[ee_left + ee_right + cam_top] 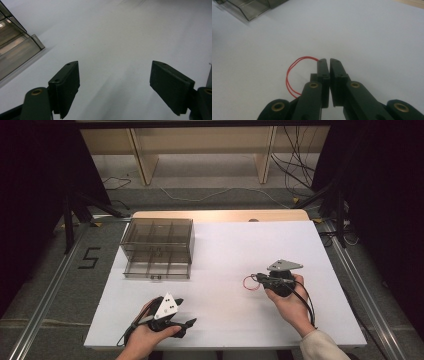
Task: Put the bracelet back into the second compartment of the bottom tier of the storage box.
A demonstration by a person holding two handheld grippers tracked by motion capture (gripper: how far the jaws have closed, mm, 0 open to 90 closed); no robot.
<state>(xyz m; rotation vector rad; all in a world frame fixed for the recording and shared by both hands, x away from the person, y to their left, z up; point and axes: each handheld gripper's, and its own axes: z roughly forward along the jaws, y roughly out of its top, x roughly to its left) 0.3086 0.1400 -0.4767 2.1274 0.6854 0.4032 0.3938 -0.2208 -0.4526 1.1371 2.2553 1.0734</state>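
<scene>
Right gripper [329, 60] clenched on thin red wire loop [293, 72], lifting it (likely for smoky plastic compartment box [157, 247]); left gripper [115, 75] released, idle.

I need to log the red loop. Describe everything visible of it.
The red loop is thin red wire or band, doubled into two strands that curve side by side. It looks flexible and glossy. It bulges out sideways over the white table, and the shut right gripper pinches it between its black jaws.
</scene>
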